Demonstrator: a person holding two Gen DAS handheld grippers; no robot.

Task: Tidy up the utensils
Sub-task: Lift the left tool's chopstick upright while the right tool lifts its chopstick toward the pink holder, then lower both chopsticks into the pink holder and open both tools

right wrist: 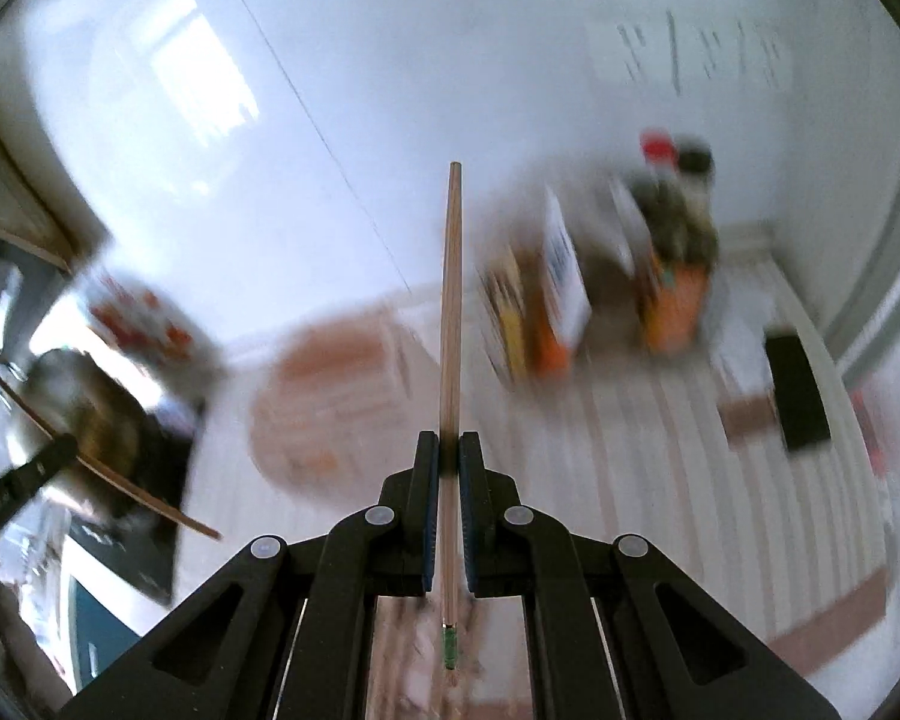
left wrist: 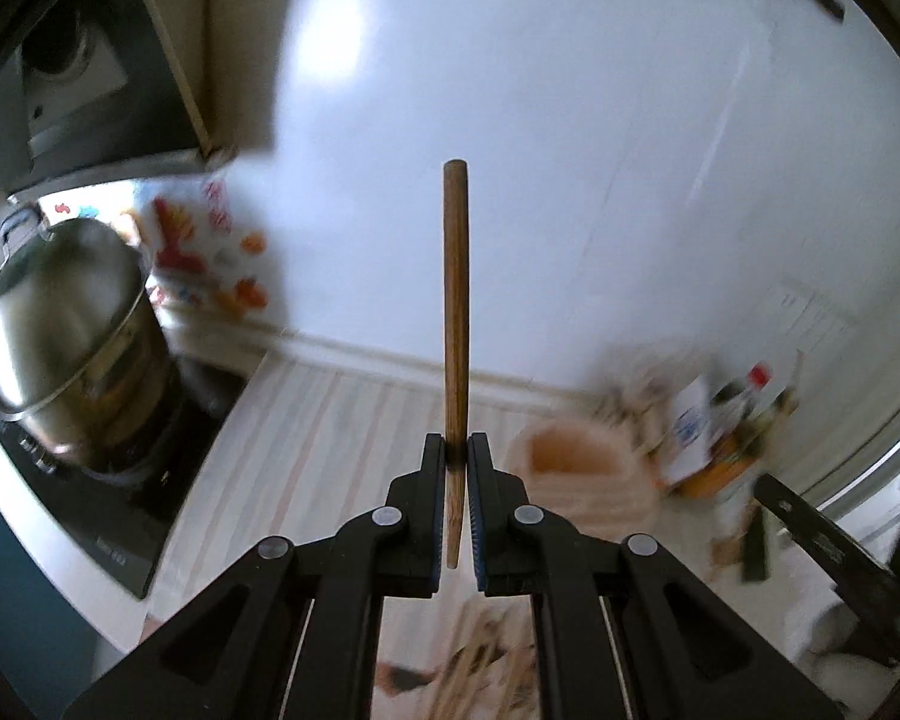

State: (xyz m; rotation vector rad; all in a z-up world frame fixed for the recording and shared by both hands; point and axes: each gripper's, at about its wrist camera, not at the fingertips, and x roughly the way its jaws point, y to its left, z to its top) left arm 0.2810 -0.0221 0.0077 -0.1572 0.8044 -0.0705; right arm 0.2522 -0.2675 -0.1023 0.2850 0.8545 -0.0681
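Gripping a thick brown wooden stick (left wrist: 455, 324) between its closed black jaws, the left hand-held gripper (left wrist: 456, 450) points out over a kitchen desk (left wrist: 330, 420) covered in a pale striped cloth. The stick stands straight out from the pads, its blunt end well clear of everything below and set against the white wall. Its lower end pokes back past the blue pads.

Clamped in the right hand-held gripper (right wrist: 449, 447) is a thinner, lighter chopstick (right wrist: 451, 324), held the same way, with a green-banded tip (right wrist: 450, 651) showing behind the jaws. Both tools are narrowed tight on their sticks.

Left of the left hand-held gripper, a steel pot with a domed lid (left wrist: 60, 324) sits on a black cooktop (left wrist: 120, 468). A round, pale holder with an orange-brown inside (left wrist: 570, 462) stands on the cloth just right of the left jaws; in the right wrist view it lies blurred, left of the chopstick. Beyond it a cluster of bottles and cartons (right wrist: 630, 276), one with a red cap, stands near the wall. A dark flat object (right wrist: 798, 390) lies on the desk at the right. Most of the background is smeared, so finer detail cannot be made out.
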